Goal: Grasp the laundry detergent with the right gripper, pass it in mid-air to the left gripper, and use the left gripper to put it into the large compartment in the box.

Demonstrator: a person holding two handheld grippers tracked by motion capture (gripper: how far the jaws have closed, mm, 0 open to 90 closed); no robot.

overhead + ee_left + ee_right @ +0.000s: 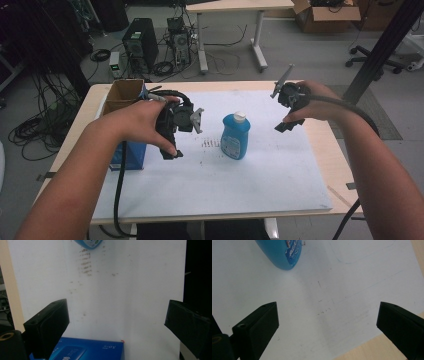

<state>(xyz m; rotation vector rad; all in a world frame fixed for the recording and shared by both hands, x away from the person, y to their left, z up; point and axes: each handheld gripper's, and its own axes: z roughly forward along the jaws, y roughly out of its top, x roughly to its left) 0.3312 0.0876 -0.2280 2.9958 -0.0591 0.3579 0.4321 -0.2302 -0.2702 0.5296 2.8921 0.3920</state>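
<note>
A blue bottle (234,136) with a white cap stands upright in the middle of a white sheet (250,175) on the table. My left gripper (175,134) hovers just left of the bottle, held in a hand. In the left gripper view it (117,325) is open with nothing between the jaws; the bottle's base (88,243) lies far ahead. My right gripper (289,107) hangs to the right of the bottle, above the sheet. In the right gripper view it (327,325) is open and empty, with the bottle (280,252) at the upper left.
A dark blue box (132,152) stands at the sheet's left edge, also seen below the left jaws (87,350). Behind it is an open cardboard box (122,95). Brown smudges (210,143) mark the sheet beside the bottle. The table's wooden edge (372,350) runs close under the right gripper.
</note>
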